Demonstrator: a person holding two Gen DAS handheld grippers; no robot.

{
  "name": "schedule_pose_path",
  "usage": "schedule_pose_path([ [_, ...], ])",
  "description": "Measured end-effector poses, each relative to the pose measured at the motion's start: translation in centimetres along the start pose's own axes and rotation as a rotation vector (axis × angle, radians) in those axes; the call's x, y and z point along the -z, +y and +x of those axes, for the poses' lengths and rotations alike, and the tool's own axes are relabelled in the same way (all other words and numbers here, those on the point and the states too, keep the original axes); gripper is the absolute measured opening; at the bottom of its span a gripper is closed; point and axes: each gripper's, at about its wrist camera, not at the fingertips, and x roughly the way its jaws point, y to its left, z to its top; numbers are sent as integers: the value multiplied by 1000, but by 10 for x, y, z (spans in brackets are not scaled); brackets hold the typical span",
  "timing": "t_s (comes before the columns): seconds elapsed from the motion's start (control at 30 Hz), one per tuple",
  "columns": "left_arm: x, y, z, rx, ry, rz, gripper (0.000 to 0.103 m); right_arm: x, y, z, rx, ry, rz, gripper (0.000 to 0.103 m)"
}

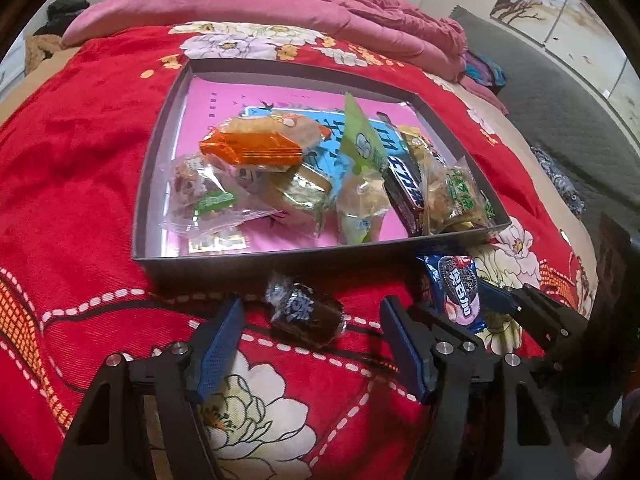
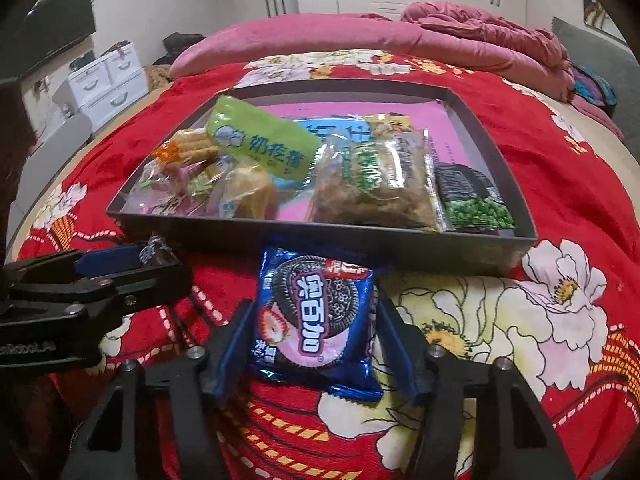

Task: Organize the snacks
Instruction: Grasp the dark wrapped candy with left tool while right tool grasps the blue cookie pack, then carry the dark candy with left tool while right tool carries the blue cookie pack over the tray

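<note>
While the left gripper [image 1: 312,344] gapes around a dark snack [image 1: 306,314], the right gripper [image 2: 314,344] clamps the Oreo packet [image 2: 316,320].

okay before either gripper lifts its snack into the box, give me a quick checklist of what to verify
1. Blue cookie packet sits between the right gripper fingers: ok.
2. Right pads pressing the packet: cannot tell; they stand at its edges.
3. Dark-wrapped small cake lies between the left gripper fingers: ok, though beyond the fingertips.
4. Left jaws gripping it: not ok, gaps on both sides.
5. Free floor space in the grey cardboard box: ok, pink bottom shows at the back.
6. Grippers apart from each other: ok.
</note>
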Motion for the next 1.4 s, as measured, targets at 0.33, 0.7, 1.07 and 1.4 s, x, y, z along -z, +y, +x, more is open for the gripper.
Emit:
schedule_pose_path([
  [0.33, 0, -4, 6, 17, 9, 6, 53, 4, 2, -8, -38, 18, -1, 55],
  [0.7, 1, -7, 3, 51, 22, 9, 38, 7, 4, -19, -37, 25, -21, 53],
  [1.07, 5, -10, -16, 65, -12, 29, 38, 5, -5, -26, -40, 16, 23, 53],
  [1.4, 4, -6, -31, 59, -52, 14, 38, 0, -10, -37, -50, -26, 44, 53],
])
